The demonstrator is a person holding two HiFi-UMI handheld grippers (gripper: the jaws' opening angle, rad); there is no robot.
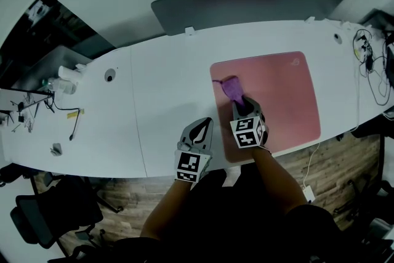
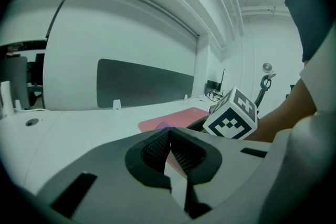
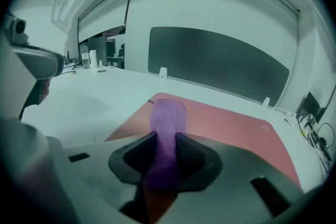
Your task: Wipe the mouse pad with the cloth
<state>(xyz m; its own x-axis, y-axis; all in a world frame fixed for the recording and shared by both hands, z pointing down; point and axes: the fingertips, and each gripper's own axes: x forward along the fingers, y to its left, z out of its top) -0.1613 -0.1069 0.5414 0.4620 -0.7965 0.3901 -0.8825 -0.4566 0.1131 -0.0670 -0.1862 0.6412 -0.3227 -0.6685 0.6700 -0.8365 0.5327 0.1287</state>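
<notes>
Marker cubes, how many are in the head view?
2: one cube on the left gripper over the white desk, one cube on the right gripper holding the purple cloth on the mouse pad.

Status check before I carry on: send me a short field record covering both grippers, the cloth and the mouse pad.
right gripper: shut on cloth, over the pad's near-left part
left gripper: shut, empty, over the desk beside the pad's left edge
cloth: purple, lies on the pad ahead of the right gripper
mouse pad: pink, flat on the white desk
</notes>
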